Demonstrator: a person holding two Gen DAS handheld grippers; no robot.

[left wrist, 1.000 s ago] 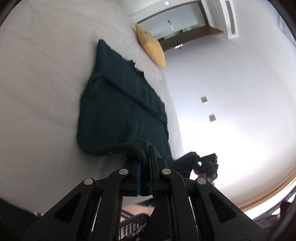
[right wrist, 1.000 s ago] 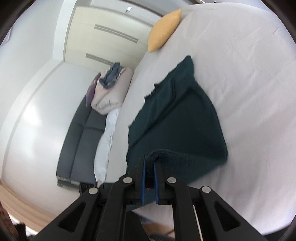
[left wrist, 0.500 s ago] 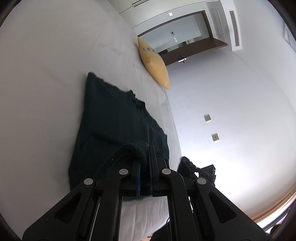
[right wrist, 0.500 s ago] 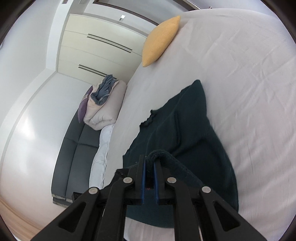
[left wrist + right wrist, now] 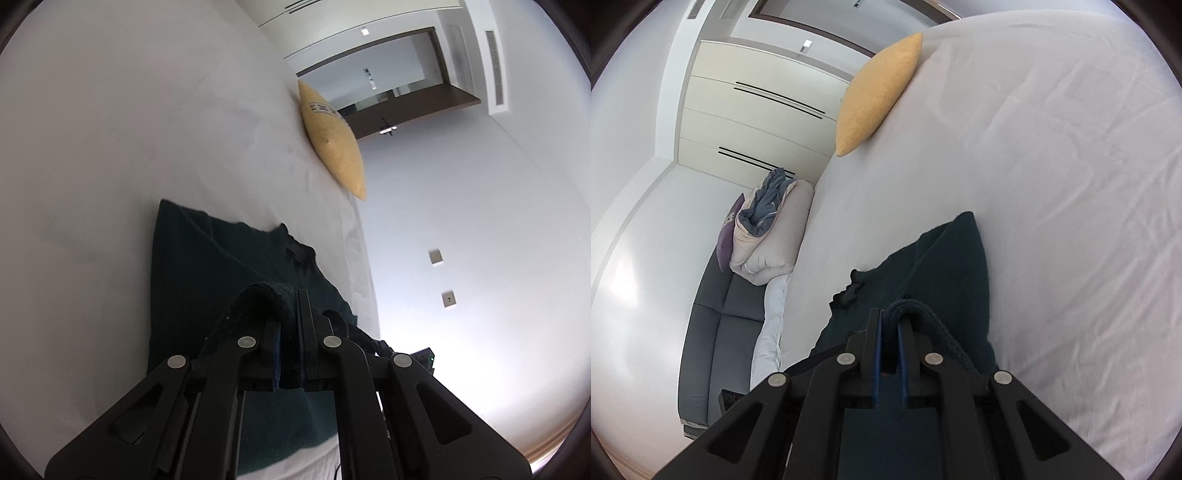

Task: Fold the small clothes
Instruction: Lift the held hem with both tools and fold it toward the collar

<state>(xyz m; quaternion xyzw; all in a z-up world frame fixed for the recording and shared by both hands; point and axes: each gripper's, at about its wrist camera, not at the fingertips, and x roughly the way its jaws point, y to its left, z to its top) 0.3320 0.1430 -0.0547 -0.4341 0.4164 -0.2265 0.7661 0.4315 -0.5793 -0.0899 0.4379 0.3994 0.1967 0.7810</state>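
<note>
A dark green knit garment (image 5: pixel 207 266) lies on the white bed (image 5: pixel 110 147); it also shows in the right wrist view (image 5: pixel 945 269). My left gripper (image 5: pixel 290 306) is shut on a rolled hem of the garment and holds it lifted over the rest of the cloth. My right gripper (image 5: pixel 889 325) is shut on another part of the same hem, raised above the flat part. The garment's far edge with its neckline lies flat on the sheet. The cloth under the grippers is hidden.
A yellow cushion (image 5: pixel 332 140) lies at the bed's far edge, also in the right wrist view (image 5: pixel 875 96). A grey sofa (image 5: pixel 716 332) with a heap of bedding (image 5: pixel 768 240) stands beside the bed. White sheet (image 5: pixel 1071 221) spreads beyond the garment.
Both grippers have carried the held hem forward over the garment toward its far edge. The visible flat part of the garment has become shorter.
</note>
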